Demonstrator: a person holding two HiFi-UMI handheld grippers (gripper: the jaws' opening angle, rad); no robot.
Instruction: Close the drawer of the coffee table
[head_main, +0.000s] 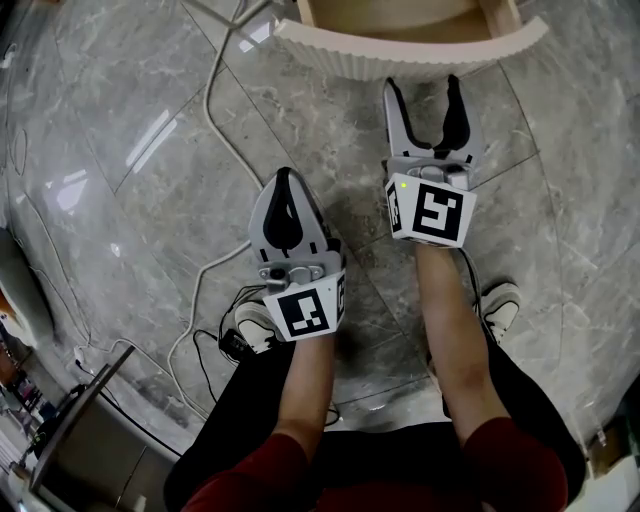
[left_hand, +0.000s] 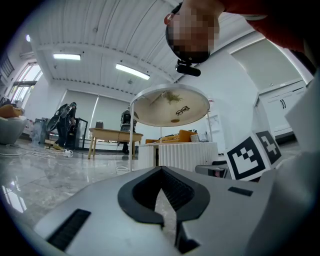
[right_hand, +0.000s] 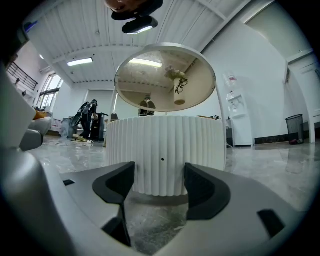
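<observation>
The coffee table's drawer (head_main: 400, 18) stands pulled out at the top of the head view, its curved, ribbed white front (head_main: 410, 52) facing me. My right gripper (head_main: 423, 86) is open and points straight at that front, its tips a short way from it, nothing between them. In the right gripper view the ribbed front (right_hand: 165, 150) fills the gap between the jaws of the right gripper (right_hand: 159, 176), under the round tabletop (right_hand: 165, 80). My left gripper (head_main: 285, 176) is shut and empty, lower and to the left, over bare floor. The left gripper (left_hand: 161, 174) sees the table (left_hand: 175, 155) farther off.
A grey marble floor (head_main: 130, 200) lies all around. A white cable (head_main: 215, 100) runs across it at the left, with dark cables near my left shoe (head_main: 255, 325). Grey furniture (head_main: 80, 430) sits at the lower left corner.
</observation>
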